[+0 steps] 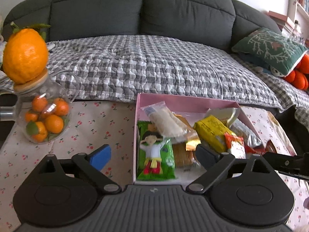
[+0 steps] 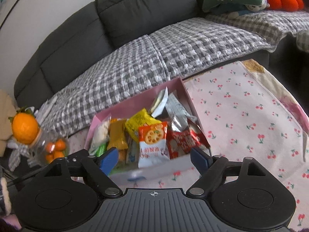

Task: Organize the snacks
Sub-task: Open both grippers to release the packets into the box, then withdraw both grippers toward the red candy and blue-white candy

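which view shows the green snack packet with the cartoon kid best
The left wrist view: the green snack packet lies face up at the near left of the pink box, cartoon fully visible. In the right wrist view only a green sliver shows, behind the gripper finger.

Both the left gripper (image 1: 153, 155) and the right gripper (image 2: 154, 159) have black linkage arms with silver screws, blue finger pads and ribbed grey bases.
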The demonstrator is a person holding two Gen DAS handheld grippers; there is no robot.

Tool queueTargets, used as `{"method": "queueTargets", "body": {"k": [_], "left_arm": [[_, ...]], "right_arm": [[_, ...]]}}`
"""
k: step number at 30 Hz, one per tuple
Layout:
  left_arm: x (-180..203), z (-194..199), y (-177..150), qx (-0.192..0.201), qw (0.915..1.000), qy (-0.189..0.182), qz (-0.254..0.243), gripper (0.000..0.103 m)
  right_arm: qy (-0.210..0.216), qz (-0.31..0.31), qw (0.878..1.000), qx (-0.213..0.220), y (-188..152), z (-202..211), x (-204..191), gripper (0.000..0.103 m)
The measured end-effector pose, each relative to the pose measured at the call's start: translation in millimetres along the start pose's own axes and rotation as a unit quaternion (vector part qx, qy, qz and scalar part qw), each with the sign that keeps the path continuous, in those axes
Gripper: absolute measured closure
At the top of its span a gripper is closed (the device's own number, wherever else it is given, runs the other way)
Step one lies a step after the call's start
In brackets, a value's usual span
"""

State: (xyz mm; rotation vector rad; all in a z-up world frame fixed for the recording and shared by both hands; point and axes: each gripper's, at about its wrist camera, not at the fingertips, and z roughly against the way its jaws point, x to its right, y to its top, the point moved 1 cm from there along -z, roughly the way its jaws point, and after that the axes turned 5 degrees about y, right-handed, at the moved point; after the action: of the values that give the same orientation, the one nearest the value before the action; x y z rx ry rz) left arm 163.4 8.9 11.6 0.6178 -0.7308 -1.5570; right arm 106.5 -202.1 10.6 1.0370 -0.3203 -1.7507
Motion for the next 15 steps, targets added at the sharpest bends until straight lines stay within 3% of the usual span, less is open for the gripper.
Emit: {"method": "queueTargets", "body": {"k": [8, 15], "left_arm": [[-2, 21, -26, -0.021, 0.9997, 0.009, 0.003, 0.003], [-6, 35, -45, -0.038, 0.9992, 0.011, 0.008, 0.001]], "right_arm": [[-0.007, 0.008, 0.999, -0.032, -13, 11, 7, 0.019], [-0.026, 0.063, 0.997, -0.04, -31, 20, -2, 0.017]]}}
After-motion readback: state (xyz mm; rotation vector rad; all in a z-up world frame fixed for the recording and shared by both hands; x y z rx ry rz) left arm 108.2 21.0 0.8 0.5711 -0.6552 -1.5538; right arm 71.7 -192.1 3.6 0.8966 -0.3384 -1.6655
